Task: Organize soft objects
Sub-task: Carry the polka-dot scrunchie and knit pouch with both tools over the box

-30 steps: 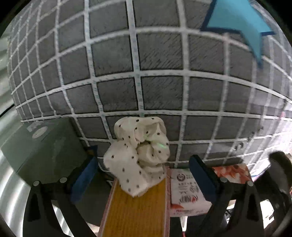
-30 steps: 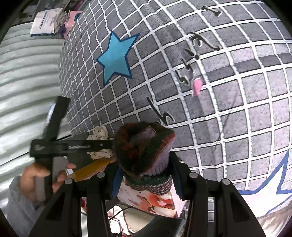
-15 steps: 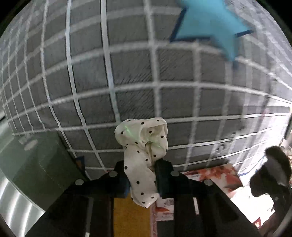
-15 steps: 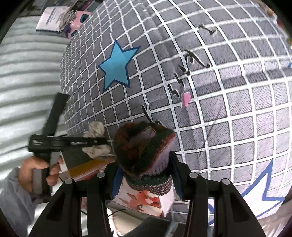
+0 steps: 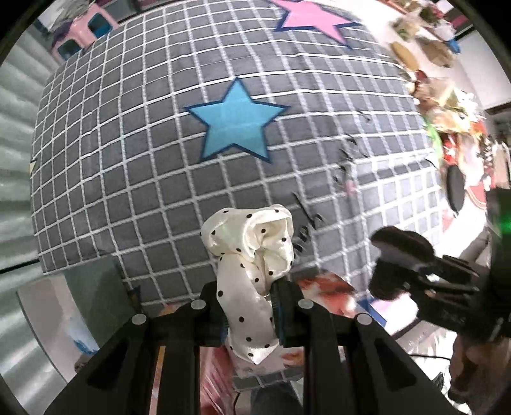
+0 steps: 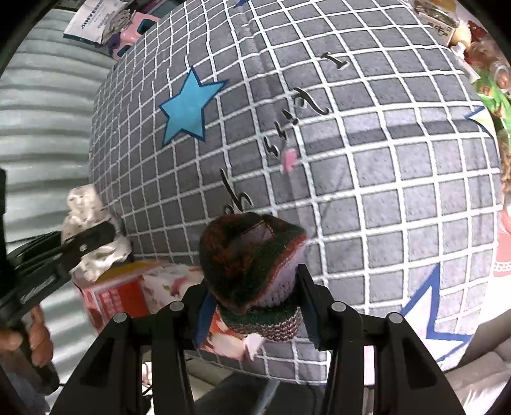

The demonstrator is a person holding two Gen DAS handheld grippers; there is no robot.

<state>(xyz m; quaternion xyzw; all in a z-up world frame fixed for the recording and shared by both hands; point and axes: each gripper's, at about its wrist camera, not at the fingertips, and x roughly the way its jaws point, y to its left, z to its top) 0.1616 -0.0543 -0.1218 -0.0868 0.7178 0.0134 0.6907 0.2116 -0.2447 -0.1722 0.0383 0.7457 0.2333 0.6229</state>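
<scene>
Item: two soft pieces in hand, both lifted above the grid-patterned bed cover.

My left gripper (image 5: 249, 306), open around the white polka-dot scrunchie (image 5: 252, 252) a second ago while it lay on the yellow-topped box, is now clamped on it and has raised it clear; the blue star (image 5: 234, 123) and a pink star (image 5: 314, 14) on the bed cover (image 5: 127, 178) have come into view. My right gripper (image 6: 252, 306) stays closed on the dark knitted piece (image 6: 252, 255), held over the floral box (image 6: 153, 287) at the bed's edge. I judge the pick-up step done for both; each still needs a place to go.
</scene>
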